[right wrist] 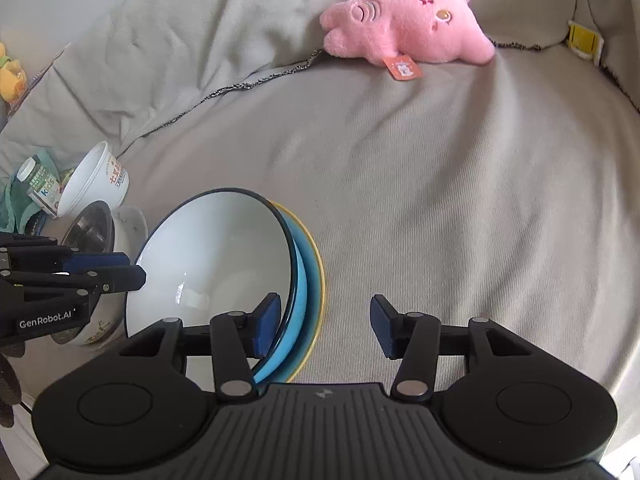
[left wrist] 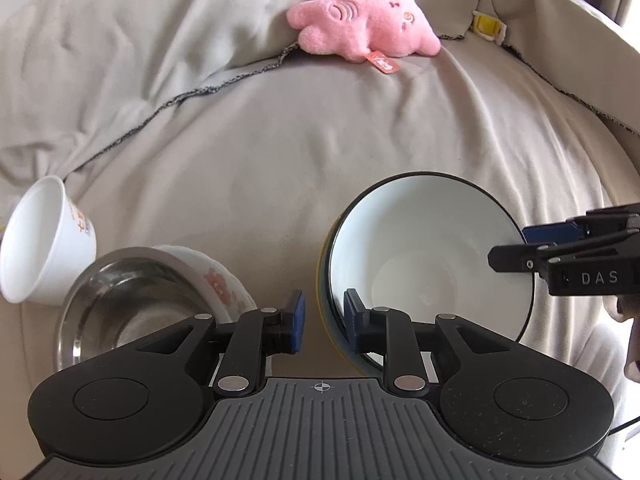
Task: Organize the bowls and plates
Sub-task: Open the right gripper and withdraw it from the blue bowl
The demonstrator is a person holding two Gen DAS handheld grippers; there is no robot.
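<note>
Item: white bowl (right wrist: pixel 212 256) nested in blue plate (right wrist: pixel 308 280) on sofa (right wrist: pixel 440 200), tilted; L gripper (left wrist: pixel 324 322) fingers spread, straddling its near rim w/o pinching; R gripper (right wrist: pixel 324 328) spread, empty, bowl just left, L nearer.

A pink plush toy (right wrist: pixel 408 28) lies on its side at the back of a sofa with a grey-beige cover (right wrist: pixel 440 200). An orange tag (right wrist: pixel 403 69) hangs from the toy onto the cover. A yellow and white clip (right wrist: pixel 583 42) sits in the far right corner. At the left edge a small carton (right wrist: pixel 40 186) rests on green cloth (right wrist: pixel 12 200). Something yellow (right wrist: pixel 10 76) shows farther back on the left.
</note>
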